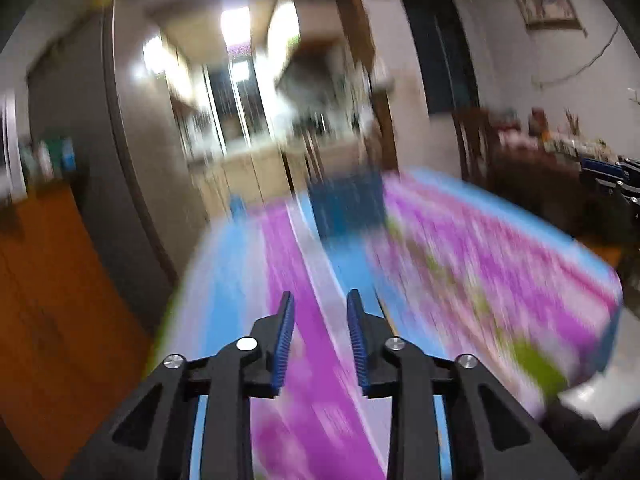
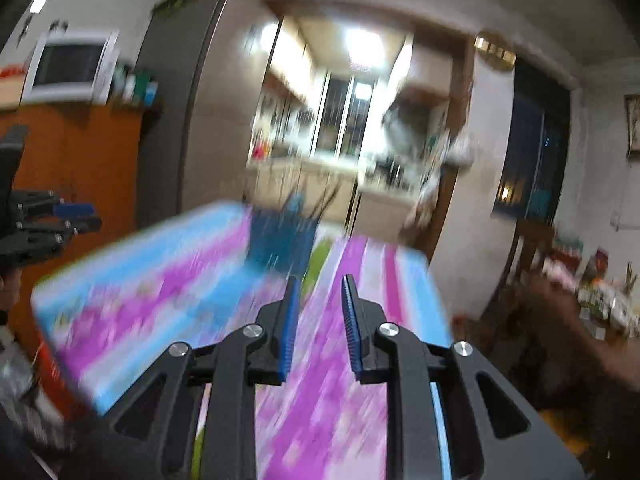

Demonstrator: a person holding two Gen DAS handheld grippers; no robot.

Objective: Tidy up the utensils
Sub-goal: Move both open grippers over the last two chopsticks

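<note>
Both views are smeared by motion. A blue utensil holder (image 1: 346, 204) stands near the far end of a table under a purple, blue and white cloth (image 1: 480, 256). In the right wrist view the holder (image 2: 282, 236) has thin dark handles sticking up from it. My left gripper (image 1: 320, 300) is over the near part of the cloth, open by a narrow gap with nothing between its blue pads. My right gripper (image 2: 320, 284) is likewise open a little and empty, short of the holder. Each gripper shows at the other view's edge: the right gripper (image 1: 612, 178), the left gripper (image 2: 76, 216).
An orange wooden cabinet (image 2: 80, 168) with a white microwave (image 2: 68, 66) stands left of the table, beside a grey fridge (image 2: 180, 100). A dark side table (image 1: 540, 168) with clutter stands at the right. A kitchen doorway lies behind the table.
</note>
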